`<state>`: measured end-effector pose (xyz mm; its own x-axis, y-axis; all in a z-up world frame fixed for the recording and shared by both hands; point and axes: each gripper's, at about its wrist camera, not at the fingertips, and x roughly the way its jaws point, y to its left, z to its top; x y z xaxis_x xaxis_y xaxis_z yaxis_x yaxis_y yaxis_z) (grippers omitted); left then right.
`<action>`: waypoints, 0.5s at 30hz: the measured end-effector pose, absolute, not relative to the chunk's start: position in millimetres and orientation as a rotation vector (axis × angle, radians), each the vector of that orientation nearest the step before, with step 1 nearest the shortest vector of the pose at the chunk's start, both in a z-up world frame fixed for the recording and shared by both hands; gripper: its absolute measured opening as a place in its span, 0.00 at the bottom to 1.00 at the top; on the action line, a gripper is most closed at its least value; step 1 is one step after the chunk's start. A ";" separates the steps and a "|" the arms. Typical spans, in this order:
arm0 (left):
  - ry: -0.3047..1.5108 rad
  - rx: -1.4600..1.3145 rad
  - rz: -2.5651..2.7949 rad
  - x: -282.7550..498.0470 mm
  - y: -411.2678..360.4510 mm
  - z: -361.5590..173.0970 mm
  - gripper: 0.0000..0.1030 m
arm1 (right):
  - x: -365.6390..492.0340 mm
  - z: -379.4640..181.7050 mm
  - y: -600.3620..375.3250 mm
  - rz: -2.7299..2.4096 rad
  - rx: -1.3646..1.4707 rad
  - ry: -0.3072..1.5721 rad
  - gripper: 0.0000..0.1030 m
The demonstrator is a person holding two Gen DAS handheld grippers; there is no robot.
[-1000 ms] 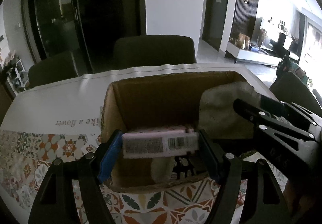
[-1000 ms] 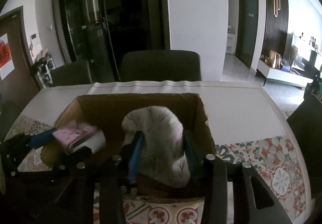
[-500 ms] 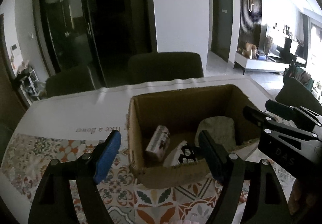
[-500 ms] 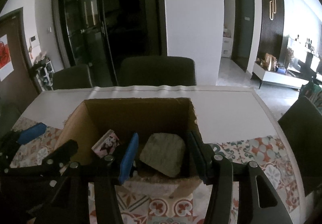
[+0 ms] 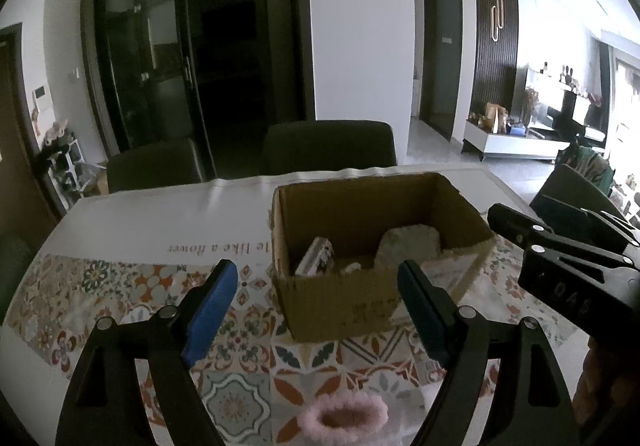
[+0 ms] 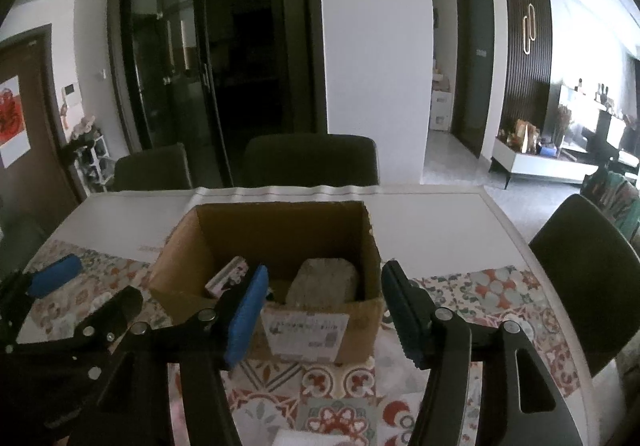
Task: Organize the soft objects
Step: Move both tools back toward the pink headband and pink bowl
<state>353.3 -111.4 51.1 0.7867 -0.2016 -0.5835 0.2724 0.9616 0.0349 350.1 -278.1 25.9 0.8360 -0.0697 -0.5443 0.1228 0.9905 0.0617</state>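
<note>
An open cardboard box (image 5: pixel 332 302) (image 6: pixel 360 318) stands on the patterned tablecloth. Inside it lie a pale folded cloth (image 5: pixel 408 244) (image 6: pixel 324 282) on the right and a pink packet (image 5: pixel 318 262) (image 6: pixel 228 274) on the left. My left gripper (image 5: pixel 318 306) is open and empty, held in front of the box. My right gripper (image 6: pixel 324 310) is open and empty, in front of the box too; it also shows in the left wrist view (image 5: pixel 560 258). A fluffy pink item (image 5: pixel 344 414) lies on the table below the left gripper.
Dark chairs (image 5: pixel 328 145) (image 6: pixel 588 274) stand at the far side and right of the table. A white cloth strip (image 5: pixel 160 213) with printed words covers the table's far half. A white object (image 6: pixel 312 438) shows at the bottom edge of the right wrist view.
Both grippers let go of their items into the box, opened, and pulled back toward me; the box now looks smaller and the fluffy pink item has come into view.
</note>
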 end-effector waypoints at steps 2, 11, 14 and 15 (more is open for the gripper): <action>0.615 0.121 -0.253 344.9 -109.0 50.4 0.80 | 340.6 26.7 -275.1 -0.100 0.092 0.568 0.59; 0.625 0.132 -0.246 307.3 -98.6 36.8 0.83 | 303.6 20.1 -263.1 -0.109 0.069 0.559 0.64; 0.625 0.135 -0.239 296.0 -95.3 31.1 0.84 | 293.5 15.7 -261.2 -0.115 0.064 0.562 0.71; 0.628 0.130 -0.238 292.5 -93.7 29.3 0.84 | 290.3 14.5 -261.7 -0.119 0.066 0.561 0.73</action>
